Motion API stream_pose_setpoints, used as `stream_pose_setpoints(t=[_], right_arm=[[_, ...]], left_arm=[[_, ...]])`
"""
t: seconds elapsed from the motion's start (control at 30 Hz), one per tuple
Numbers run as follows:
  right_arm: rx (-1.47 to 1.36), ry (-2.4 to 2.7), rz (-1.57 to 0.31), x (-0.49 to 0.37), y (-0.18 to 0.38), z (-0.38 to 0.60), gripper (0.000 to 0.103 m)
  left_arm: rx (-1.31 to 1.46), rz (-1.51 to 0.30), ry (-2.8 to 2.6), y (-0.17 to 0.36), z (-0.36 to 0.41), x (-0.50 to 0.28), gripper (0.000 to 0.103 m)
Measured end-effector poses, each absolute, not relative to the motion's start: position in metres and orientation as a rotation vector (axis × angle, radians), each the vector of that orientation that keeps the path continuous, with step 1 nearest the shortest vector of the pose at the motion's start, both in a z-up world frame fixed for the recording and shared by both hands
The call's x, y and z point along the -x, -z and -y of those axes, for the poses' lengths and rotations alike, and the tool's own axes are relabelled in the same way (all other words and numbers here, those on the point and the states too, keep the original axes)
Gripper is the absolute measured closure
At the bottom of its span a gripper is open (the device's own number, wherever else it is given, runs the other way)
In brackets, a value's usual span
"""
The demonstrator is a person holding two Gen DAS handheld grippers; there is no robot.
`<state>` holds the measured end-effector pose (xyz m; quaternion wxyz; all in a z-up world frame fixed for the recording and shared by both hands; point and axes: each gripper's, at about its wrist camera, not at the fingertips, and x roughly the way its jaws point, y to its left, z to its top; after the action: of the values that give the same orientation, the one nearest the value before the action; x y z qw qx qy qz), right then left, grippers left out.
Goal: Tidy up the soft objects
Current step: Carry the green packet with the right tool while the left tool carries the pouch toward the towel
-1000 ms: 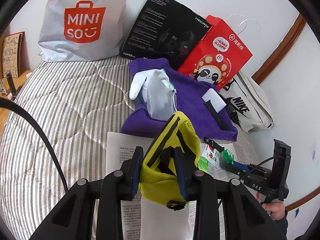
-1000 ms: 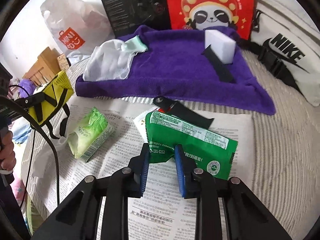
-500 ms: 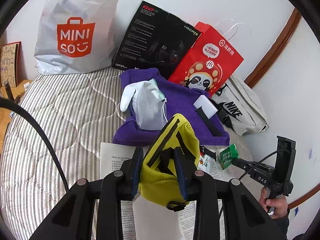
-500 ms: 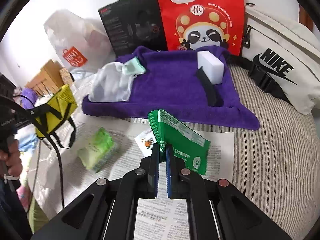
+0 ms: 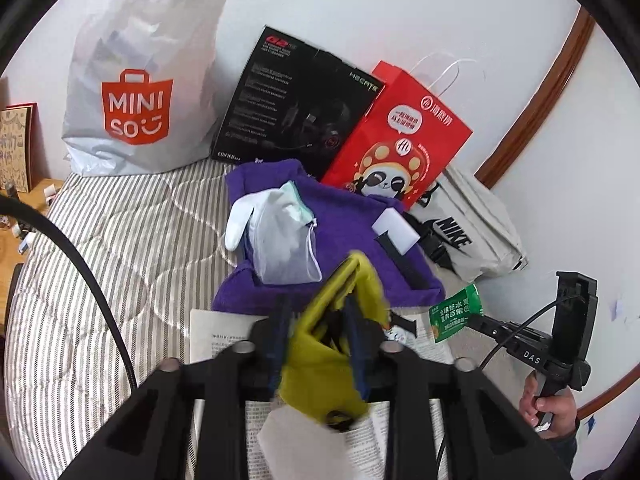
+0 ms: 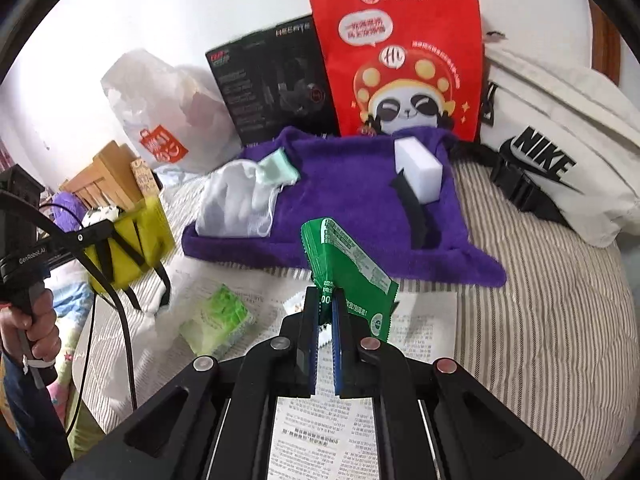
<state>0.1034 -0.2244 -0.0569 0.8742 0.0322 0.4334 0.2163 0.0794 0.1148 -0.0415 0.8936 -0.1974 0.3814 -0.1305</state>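
A: Logging by size. What lies on the striped bed?

B: Purple towel at 12 o'clock in the right wrist view, carrying a mesh bag, a white sponge and a black strap. Newspaper just below it.

A: Left gripper?

B: Jaws pinching a yellow pouch, held above the paper; blurred.

A: Right gripper?

B: Jaws pressed onto a green packet, lifted off the paper, tilted toward 11 o'clock.

A: Smallest?

B: Light green pack on the paper, 9 o'clock of the right gripper.
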Motion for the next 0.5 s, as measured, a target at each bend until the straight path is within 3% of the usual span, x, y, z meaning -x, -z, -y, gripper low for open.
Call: stream_pose_setpoints(t=[0.07,0.4,0.5], right_arm=[[-0.068,-0.452,-0.896,-0.105,0.052,0.225,0.098],[-0.056,-0.475,-0.918,-0.106,0.06,0.217,0.098],[-0.057,-0.48,-0.924,-0.106,0.063,0.215,0.098]], left_arm=[[0.425,-0.781,0.281,0.037,-0.117,-0.08,0.092],[0.358,-0.873,0.228,0.063,-0.112,-0.091,0.091],[0.323,-0.941,0.212,0.082,-0.108,-0.094,0.078]])
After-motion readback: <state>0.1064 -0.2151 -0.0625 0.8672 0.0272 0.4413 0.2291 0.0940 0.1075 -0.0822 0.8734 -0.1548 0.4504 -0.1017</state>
